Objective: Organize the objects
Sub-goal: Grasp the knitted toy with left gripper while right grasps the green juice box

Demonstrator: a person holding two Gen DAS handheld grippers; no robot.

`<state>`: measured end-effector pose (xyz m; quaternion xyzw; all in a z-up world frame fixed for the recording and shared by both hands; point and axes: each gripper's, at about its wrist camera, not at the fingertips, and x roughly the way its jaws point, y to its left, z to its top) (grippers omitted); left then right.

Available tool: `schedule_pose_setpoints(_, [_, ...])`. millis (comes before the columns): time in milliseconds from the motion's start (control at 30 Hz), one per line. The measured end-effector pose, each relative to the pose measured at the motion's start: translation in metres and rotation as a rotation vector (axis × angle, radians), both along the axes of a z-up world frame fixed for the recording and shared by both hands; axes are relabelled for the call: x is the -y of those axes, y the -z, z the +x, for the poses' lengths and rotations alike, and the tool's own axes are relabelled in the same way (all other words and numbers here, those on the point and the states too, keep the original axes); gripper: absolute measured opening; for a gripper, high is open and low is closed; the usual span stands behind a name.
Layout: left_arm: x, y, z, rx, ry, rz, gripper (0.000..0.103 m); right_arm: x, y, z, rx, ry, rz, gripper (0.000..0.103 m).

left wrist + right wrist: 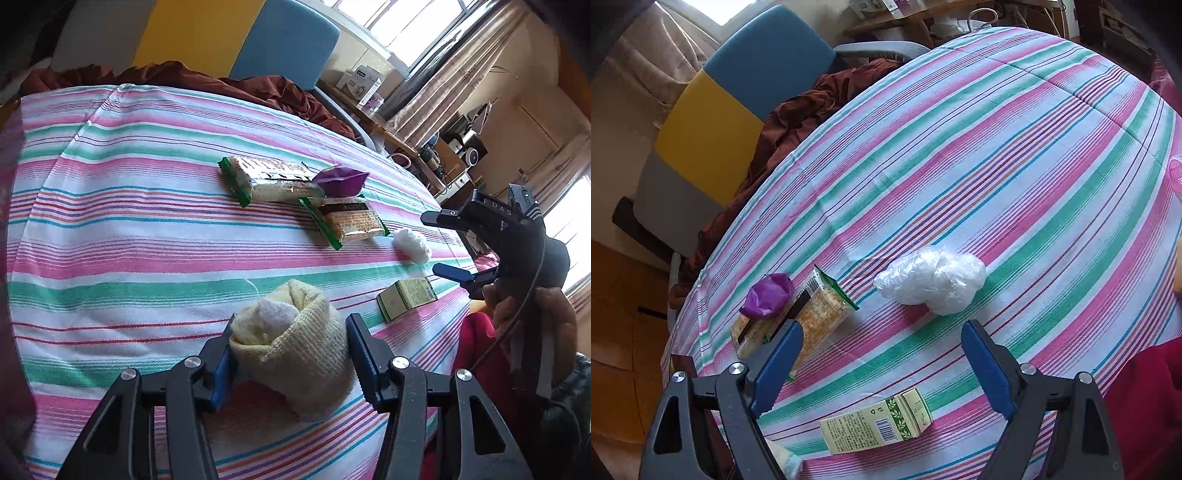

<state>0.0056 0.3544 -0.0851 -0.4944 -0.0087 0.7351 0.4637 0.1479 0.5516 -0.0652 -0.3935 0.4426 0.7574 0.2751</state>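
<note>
A rolled cream sock (295, 339) sits between the blue pads of my left gripper (293, 350), which is shut on it just above the striped tablecloth (129, 221). Beyond it lie two green-ended cracker packs (269, 177) (347, 221), a purple wrapper (341, 181), a crumpled white plastic bag (412, 240) and a small green-and-cream box (406, 299). My right gripper (882, 325) hangs open over the cloth with nothing between its fingers. The box (875, 421) lies under it, the plastic bag (931, 280) just ahead, and a cracker pack (820, 310) and the purple wrapper (768, 295) to its left.
A chair with a blue and yellow back (240, 40) and a rust-brown cloth (221, 81) stand at the table's far edge. A shelf with small boxes (358, 85) and curtains (454, 74) lie beyond. A hand (535, 314) holds the right gripper (443, 245). Red fabric (1145, 398) borders the near right.
</note>
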Motion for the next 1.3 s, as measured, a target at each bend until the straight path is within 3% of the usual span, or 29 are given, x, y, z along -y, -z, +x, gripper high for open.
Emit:
schedule_pose_setpoints(167, [-0.014, 0.001, -0.006, -0.004, 0.013, -0.049, 0.060, 0.002, 0.001, -0.004, 0.031, -0.017, 0.012, 0.089])
schedule_pose_setpoints(400, [-0.002, -0.001, -0.004, -0.005, 0.012, -0.038, 0.054, 0.002, 0.004, -0.006, 0.049, -0.026, 0.008, 0.089])
schedule_pose_setpoints(700, [0.043, -0.013, 0.030, -0.156, 0.038, -0.081, 0.053, 0.006, 0.008, -0.011, 0.073, -0.062, 0.002, 0.089])
schedule_pose_setpoints(1033, [0.054, -0.009, 0.028, -0.134, 0.008, -0.061, 0.054, 0.035, 0.011, -0.036, 0.131, -0.237, 0.034, 0.089])
schedule_pose_setpoints(1300, [0.056, -0.007, 0.027, -0.133, 0.004, -0.062, 0.054, 0.039, 0.017, -0.043, 0.208, -0.259, 0.054, 0.090])
